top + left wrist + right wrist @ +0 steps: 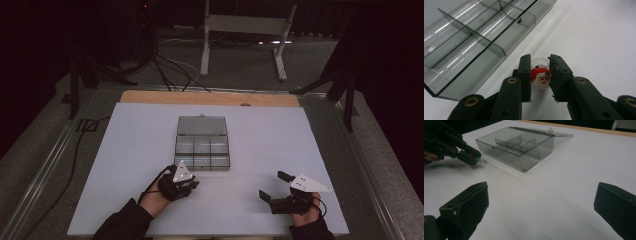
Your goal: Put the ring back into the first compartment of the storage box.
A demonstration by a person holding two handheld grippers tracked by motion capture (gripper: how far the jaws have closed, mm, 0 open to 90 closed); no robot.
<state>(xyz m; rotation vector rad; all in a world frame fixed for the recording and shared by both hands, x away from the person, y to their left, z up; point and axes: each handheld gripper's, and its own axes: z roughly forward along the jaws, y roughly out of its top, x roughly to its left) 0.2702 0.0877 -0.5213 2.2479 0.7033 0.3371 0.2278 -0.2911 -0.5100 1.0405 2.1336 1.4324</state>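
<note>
You are sitting at a white table [125,165] with a clear, smoke-tinted compartment box [202,150] lying open near the middle, its lid folded back on the far side. Your left gripper [540,75] is clenching a small toy ring [541,76], white plastic with a red-and-white Santa face, squeezed between the two black jaws. The ring is sitting just above the table, close beside the near front wall of the box, on its left end. In the high view, the left gripper [181,182] is hovering just near of the box's front left corner. Your right gripper [276,192] is resting well to the right, jaws spread wide and holding nothing; in its own view the jaws are framing bare table, with the box [519,150] and the left gripper [472,156] farther off.

Judging by this, the pickup is done and the placing is not: every compartment visible in the box looks empty. What seems to be remaining is lifting the ring over the front wall, lowering it into a compartment, and letting go. Closing the lid may follow.
</note>
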